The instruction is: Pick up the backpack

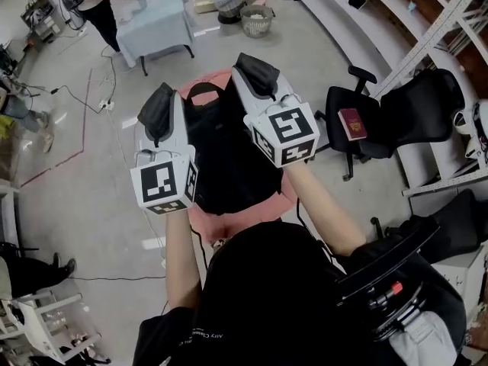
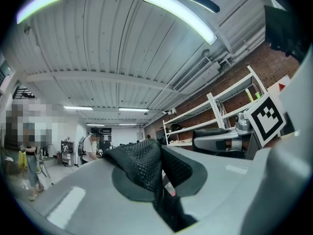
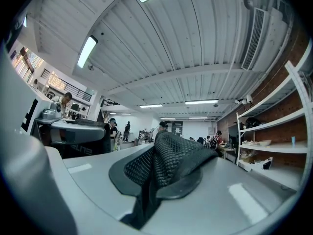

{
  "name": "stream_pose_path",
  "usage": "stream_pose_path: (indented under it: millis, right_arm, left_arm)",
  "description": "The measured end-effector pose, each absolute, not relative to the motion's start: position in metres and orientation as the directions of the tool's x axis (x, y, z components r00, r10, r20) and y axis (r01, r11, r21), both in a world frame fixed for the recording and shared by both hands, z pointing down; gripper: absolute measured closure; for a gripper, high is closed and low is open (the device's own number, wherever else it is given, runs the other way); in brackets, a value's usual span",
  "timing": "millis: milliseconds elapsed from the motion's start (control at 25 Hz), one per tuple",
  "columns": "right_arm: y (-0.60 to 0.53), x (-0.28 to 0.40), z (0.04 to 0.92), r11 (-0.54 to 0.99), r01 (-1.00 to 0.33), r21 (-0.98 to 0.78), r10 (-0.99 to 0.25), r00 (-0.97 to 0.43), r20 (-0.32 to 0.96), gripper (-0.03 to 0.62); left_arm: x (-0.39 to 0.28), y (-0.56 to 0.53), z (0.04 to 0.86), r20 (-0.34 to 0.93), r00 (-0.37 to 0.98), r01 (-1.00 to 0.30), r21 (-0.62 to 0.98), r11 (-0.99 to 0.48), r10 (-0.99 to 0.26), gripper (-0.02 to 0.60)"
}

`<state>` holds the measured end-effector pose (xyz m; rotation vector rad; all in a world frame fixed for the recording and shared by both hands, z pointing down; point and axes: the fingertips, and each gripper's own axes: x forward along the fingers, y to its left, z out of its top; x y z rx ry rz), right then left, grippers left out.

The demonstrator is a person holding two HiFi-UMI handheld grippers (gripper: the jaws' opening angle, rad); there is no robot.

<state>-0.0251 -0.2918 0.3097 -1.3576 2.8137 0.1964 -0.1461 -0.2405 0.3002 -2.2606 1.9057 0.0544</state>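
In the head view a black backpack [image 1: 226, 157] hangs between my two raised grippers, above a pink round surface [image 1: 229, 221]. My left gripper [image 1: 158, 111] is at the bag's left side. My right gripper [image 1: 256, 73] is at its upper right, a little higher. In the left gripper view the jaws of the left gripper [image 2: 155, 158] are shut on a black mesh shoulder strap [image 2: 138, 166]. In the right gripper view the right gripper [image 3: 157, 177] clamps another mesh strap [image 3: 172, 156]. The bag's top handle [image 1: 203, 90] arches between the grippers.
A black office chair [image 1: 358, 147] with a red booklet [image 1: 352, 123] on its seat stands right of the bag. Another black chair [image 1: 396, 277] is at the lower right. A cloth-covered table [image 1: 156, 21] and wire baskets [image 1: 257, 20] lie farther off. Cables [image 1: 84, 97] cross the floor on the left.
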Motion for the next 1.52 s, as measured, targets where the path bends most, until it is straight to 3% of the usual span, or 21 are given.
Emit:
stream_pose_path:
  millis: [1520]
  right_arm:
    - [-0.32, -0.039, 0.346, 0.628, -0.774, 0.082, -0.777, -0.63, 0.009, 0.553]
  left_arm:
    - [-0.159, -0.267, 0.337, -0.039, 0.199, -0.975, -0.105, -0.194, -0.979, 0.537]
